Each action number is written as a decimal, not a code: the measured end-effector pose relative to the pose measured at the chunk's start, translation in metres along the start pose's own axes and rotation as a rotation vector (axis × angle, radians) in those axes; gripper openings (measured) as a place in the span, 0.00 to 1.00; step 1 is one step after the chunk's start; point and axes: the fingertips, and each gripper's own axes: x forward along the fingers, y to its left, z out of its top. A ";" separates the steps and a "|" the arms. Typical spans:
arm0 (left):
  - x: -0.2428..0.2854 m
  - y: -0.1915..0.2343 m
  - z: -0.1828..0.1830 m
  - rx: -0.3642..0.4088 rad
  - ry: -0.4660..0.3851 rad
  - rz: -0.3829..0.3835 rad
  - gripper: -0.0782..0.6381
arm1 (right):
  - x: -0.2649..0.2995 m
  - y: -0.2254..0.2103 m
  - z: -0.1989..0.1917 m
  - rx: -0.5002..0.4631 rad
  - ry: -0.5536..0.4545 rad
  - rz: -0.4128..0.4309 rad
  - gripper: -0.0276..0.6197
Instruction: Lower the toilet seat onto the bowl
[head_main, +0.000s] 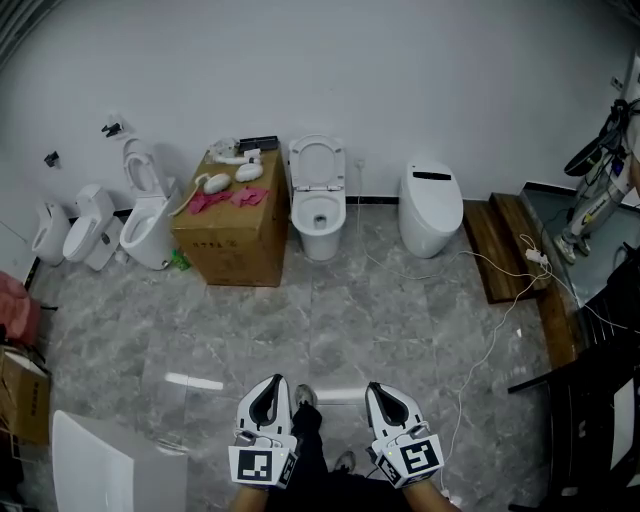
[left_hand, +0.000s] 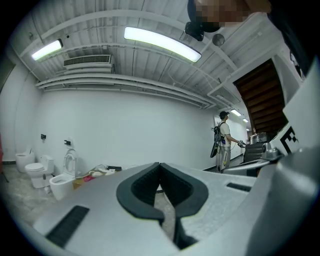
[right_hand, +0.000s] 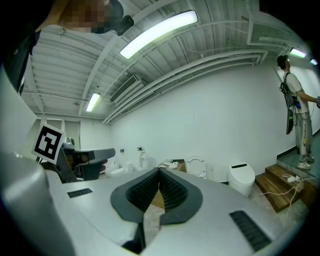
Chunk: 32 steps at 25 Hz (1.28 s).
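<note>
A white toilet (head_main: 319, 212) stands against the far wall with its seat (head_main: 317, 163) raised upright; it also shows small in the right gripper view as the toilet (right_hand: 195, 167). My left gripper (head_main: 270, 386) and right gripper (head_main: 381, 392) hang side by side at the bottom of the head view, far from the toilet. Both are shut with nothing between the jaws. In the left gripper view the left gripper (left_hand: 159, 165) has its tips together. The right gripper (right_hand: 159, 170) looks the same in its own view.
A cardboard box (head_main: 232, 222) with pink gloves on top stands left of the toilet. Another toilet with a closed lid (head_main: 430, 206) is to its right, and more toilets (head_main: 148, 215) sit at the left. A wooden step (head_main: 503, 246), floor cables (head_main: 490, 330) and a person (left_hand: 222, 141) are at the right.
</note>
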 end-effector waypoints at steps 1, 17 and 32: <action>0.008 0.003 -0.002 -0.005 -0.003 -0.003 0.12 | 0.008 -0.004 -0.001 -0.003 0.004 -0.002 0.08; 0.212 0.120 0.010 -0.054 -0.032 -0.092 0.12 | 0.227 -0.051 0.033 -0.067 0.030 -0.039 0.08; 0.355 0.199 -0.006 -0.066 0.011 -0.084 0.12 | 0.388 -0.115 0.040 -0.035 0.040 -0.055 0.08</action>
